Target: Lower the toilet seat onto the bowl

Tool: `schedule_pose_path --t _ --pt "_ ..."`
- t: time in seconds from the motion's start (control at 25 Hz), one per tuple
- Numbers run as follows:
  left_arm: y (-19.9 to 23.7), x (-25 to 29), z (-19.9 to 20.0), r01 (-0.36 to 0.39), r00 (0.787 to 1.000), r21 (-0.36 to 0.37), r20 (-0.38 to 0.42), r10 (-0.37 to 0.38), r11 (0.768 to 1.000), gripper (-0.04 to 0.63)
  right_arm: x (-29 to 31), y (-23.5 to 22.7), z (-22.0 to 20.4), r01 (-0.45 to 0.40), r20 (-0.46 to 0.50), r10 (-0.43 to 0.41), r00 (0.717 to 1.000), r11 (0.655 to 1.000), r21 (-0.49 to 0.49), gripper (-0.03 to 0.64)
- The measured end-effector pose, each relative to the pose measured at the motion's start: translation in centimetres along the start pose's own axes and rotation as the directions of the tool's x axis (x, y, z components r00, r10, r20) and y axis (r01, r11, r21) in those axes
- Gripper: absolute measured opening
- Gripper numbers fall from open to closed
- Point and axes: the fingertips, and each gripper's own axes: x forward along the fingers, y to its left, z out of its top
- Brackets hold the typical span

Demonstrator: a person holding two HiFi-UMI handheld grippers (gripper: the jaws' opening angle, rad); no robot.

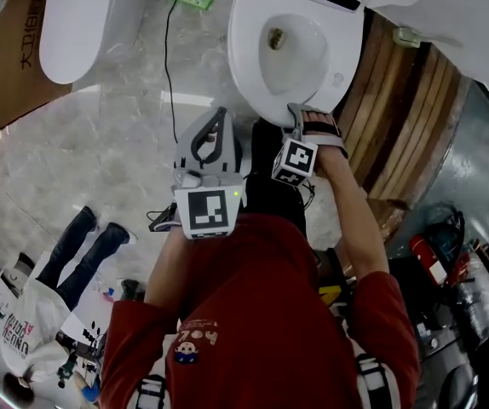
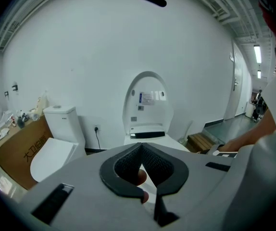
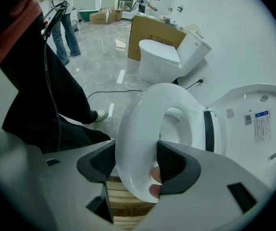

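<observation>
Right gripper view: jaws clamped on the seat's front rim.
Right gripper: at the seat's 6 o'clock in head view.
Left gripper: jaws closed together, nothing between; at 7 o'clock from the bowl, clear of it.
Seat: low over the bowl; contact unclear.
Lid: upright behind.

Toilet seat glossy, smooth; right tongs w/ matt ribbed pads. Floor polished, marble-look; platform @ 2 o'clock slatted wood.
</observation>
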Motion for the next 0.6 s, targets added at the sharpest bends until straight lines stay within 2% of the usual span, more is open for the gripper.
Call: schedule_pose_path --t 0.24,0.36,0.6 --pt "-0.2 1.0 -3.5 0.001 0.998 -0.065 -0.063 -0.005 0.998 0.011 2.6 1.5 0.0 -0.014 -0.008 0.014 1.0 1.0 -0.006 0.239" --pt "-1.0 1.7 -5.7 0.011 0.991 -0.077 -0.129 -0.021 0.997 0.011 3.7 2.2 -0.1 -0.03 -0.014 0.03 0.999 1.0 -0.007 0.241" --pt "-2.1 2.6 -9.1 0.02 0.981 -0.098 -0.192 -0.038 0.995 0.011 6.1 3.4 -0.2 -0.069 0.004 0.069 0.998 0.998 0.007 0.241"
